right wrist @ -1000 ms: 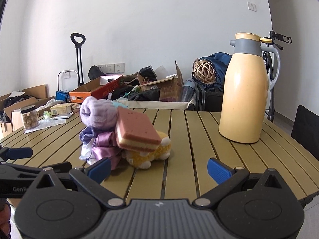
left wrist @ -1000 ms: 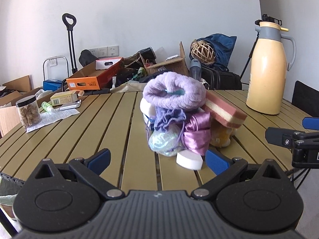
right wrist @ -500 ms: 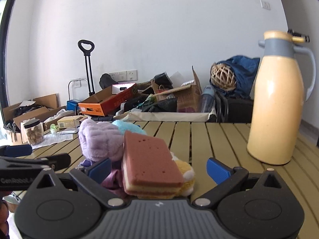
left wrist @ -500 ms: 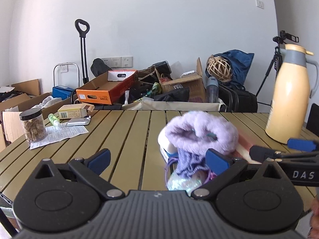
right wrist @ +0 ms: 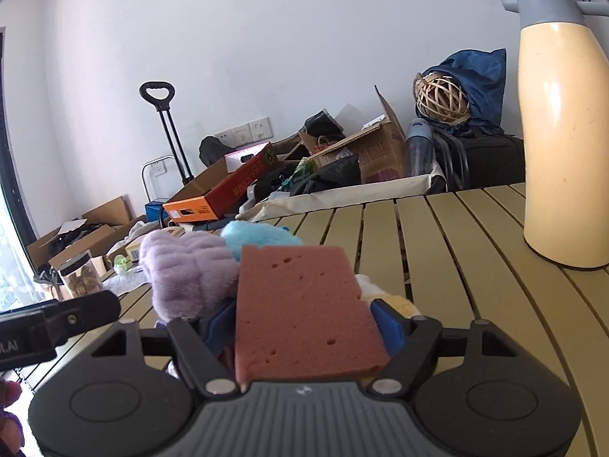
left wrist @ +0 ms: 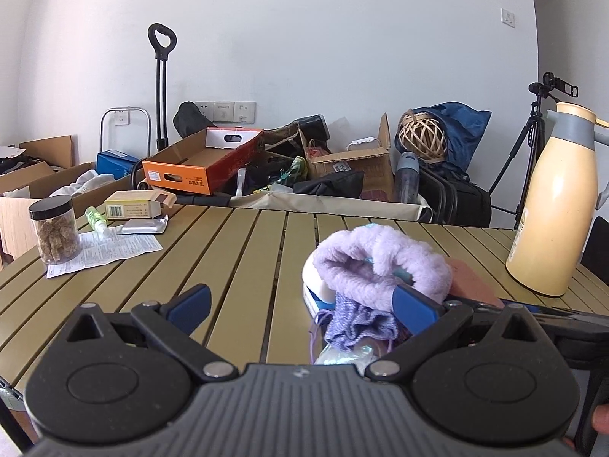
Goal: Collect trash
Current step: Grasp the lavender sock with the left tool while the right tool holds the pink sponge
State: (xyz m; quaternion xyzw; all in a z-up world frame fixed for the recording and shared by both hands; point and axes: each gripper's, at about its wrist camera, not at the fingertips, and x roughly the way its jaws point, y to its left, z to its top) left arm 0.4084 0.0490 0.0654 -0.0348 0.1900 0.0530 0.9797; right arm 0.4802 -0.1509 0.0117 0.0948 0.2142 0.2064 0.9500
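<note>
Right gripper [right wrist: 304, 321] moved in from wide open, fingers closing around the sponge [right wrist: 302, 312] mid-frame; left gripper [left wrist: 300, 306] open, empty; pickup starting.

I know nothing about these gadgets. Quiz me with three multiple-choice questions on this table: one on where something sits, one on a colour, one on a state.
1. Where does the yellow jug stand?
A. on the floor
B. upright on the slatted table
C. inside a cardboard box

2. What colour is the top of the sponge?
A. green
B. black
C. reddish pink

3. How is the left gripper?
A. open, nothing clamped
B. shut on the jar
C. out of view

Answers:
1 B, its base rests on the slats.
2 C, the face with pores is reddish pink.
3 A, its blue fingers stand wide apart.
</note>
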